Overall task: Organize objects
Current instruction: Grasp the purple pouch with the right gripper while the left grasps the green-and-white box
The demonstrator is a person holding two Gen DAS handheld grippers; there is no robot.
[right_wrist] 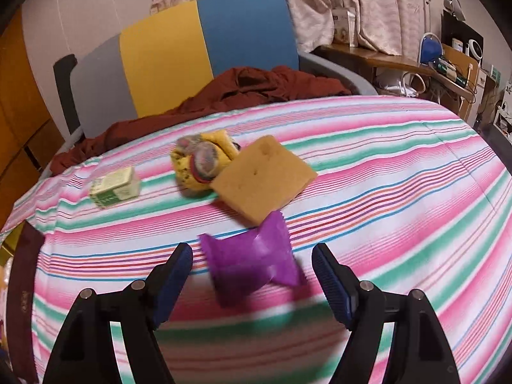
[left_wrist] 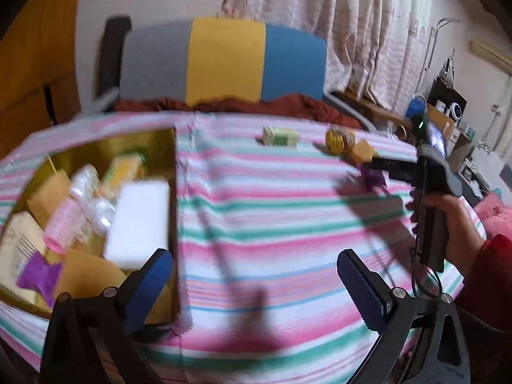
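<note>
Here the right gripper (right_wrist: pixel 252 275) has its jaws spread, a purple wrapped packet (right_wrist: pixel 252 264) lying loose between them on the striped bench (right_wrist: pixel 400 192); a tan sponge (right_wrist: pixel 264 179) sits at twelve o'clock. Only the left wrist view shows the gold box (left_wrist: pixel 166 147) at nine o'clock, filled with a white block (left_wrist: pixel 139 220) and pink roller (left_wrist: pixel 62 227). The left gripper (left_wrist: pixel 254 281) hangs open, empty.

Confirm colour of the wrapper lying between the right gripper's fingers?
Purple. The wrapper shows best in the right wrist view, lying on the striped cloth.
</note>
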